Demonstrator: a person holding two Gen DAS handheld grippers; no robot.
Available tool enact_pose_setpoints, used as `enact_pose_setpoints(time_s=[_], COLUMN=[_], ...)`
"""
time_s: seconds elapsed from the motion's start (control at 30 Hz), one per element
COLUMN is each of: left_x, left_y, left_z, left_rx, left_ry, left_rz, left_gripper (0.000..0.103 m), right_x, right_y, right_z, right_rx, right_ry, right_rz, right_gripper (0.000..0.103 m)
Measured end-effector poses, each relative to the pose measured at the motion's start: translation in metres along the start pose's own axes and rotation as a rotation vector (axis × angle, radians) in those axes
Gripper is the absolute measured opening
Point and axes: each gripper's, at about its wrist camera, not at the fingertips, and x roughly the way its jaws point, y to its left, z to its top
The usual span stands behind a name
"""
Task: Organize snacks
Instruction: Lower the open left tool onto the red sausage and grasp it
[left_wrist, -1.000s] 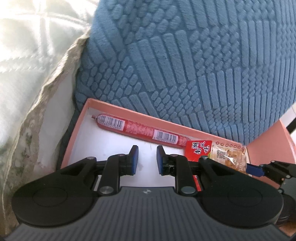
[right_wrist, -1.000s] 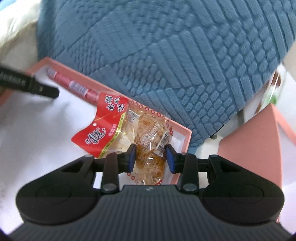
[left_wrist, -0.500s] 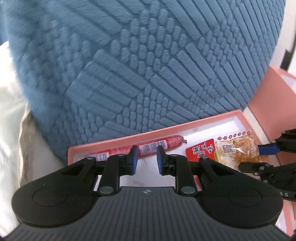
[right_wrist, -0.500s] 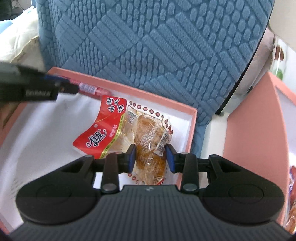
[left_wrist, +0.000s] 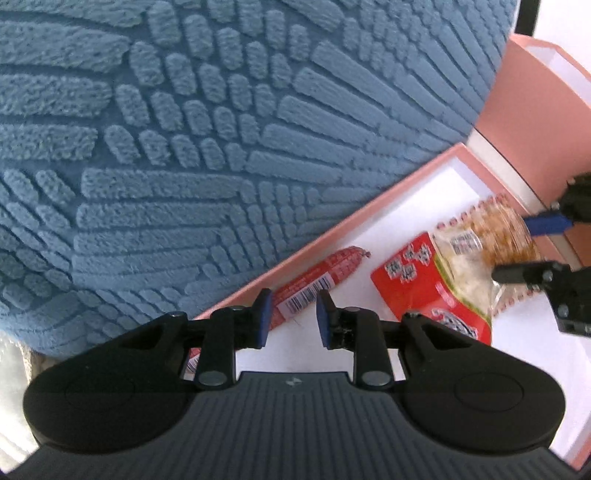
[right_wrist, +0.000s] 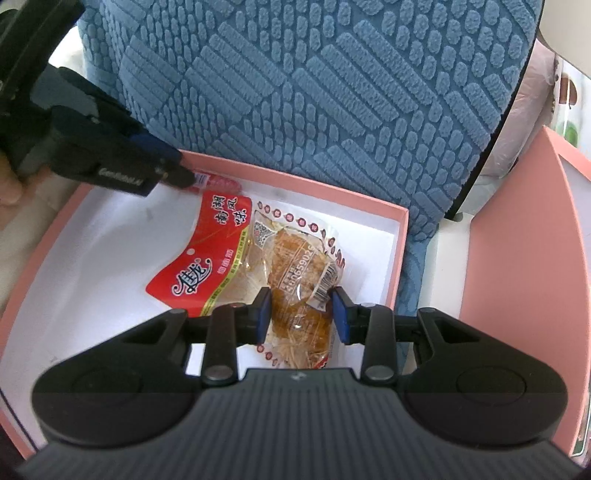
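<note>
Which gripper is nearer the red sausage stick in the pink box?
Left. The left gripper, jaws opening, sits right over the sausage stick; the right gripper is apart, clamped on the clear snack packet.

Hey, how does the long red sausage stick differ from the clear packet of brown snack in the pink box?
The red sausage stick is a slim tube lying along the pink box's back wall; the clear packet of brown snack is flat, wide and see-through. The sausage lies loose between the left tool's opening jaws, while the right tool clamps the packet. Both carry barcodes and sit inside the box.
</note>
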Motion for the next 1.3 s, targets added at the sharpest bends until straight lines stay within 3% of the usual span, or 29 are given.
enact_pose_setpoints(time_s=[0.17, 0.4, 0.8, 1.03, 1.27, 1.3], left_x=[-0.008, -0.030, 0.006, 0.012, 0.015, 0.017], left_y=[-0.011, -0.019, -0.019, -0.002, 0.015, 0.013], left_z=[0.001, 0.011, 0.030, 0.044, 0.043, 0.045], left_rx=[0.078, 0.214, 0.357, 0.340, 0.363, 0.368], left_ry=[0.071, 0.037, 0.127, 0.164, 0.230, 0.233], left_rz=[-0.048, 0.032, 0.019, -0.029, -0.008, -0.004], left_gripper=[0.030, 0.035, 0.036, 0.036, 0.037, 0.041], right_x=[-0.004, -0.013, -0.012, -0.014, -0.010, -0.010], right_y=[-0.001, 0.002, 0.000, -0.002, -0.002, -0.002], right_z=[-0.001, -0.004, -0.006, -0.005, -0.006, -0.006], right_rx=[0.007, 0.007, 0.027, 0.032, 0.036, 0.037], right_ry=[-0.006, -0.019, -0.018, -0.021, -0.012, -0.012], right_rz=[0.007, 0.017, 0.025, 0.037, 0.046, 0.046], right_gripper=[0.038, 0.038, 0.038, 0.038, 0.038, 0.038])
